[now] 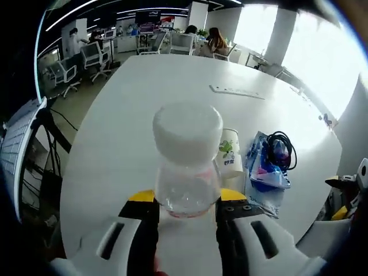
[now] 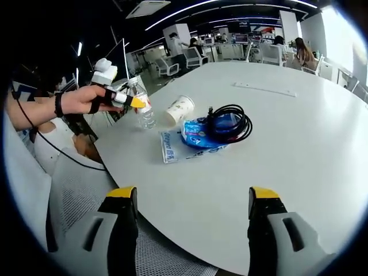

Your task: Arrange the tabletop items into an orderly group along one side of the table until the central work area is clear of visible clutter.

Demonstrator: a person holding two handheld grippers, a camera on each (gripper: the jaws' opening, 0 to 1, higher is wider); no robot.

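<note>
The left hand-held gripper (image 1: 187, 210) is closed on a clear plastic bottle (image 1: 187, 164) with a white cap. The yellow-tipped jaws clamp the lower body of the bottle from both sides, and the bottle stands upright between them, above the near edge of the white bench (image 1: 144, 92).

Just ahead and to the right of the clamped bottle, a paper cup (image 1: 232, 152) with a green print lies on its side on the bench. Further right lies a blue packet (image 1: 265, 167), with a coiled black cable (image 1: 282, 150) resting on its far end. A flat white strip (image 1: 237, 92) lies well ahead, near the far side of the bench.

The right hand-held gripper (image 2: 192, 201) is open, with nothing between its jaws. It hovers over the near edge of the bench (image 2: 299, 138). Ahead of it, the blue packet (image 2: 195, 135) lies on a flat printed sheet (image 2: 169, 146), and the coiled cable (image 2: 230, 123) sits on the packet's right part. The paper cup (image 2: 179, 109) lies just beyond and left of the packet. Further left, a hand (image 2: 86, 100) holds the left hand-held gripper (image 2: 135, 102) against the bottle (image 2: 142, 106), which stands near the bench edge, beside the cup.
</note>
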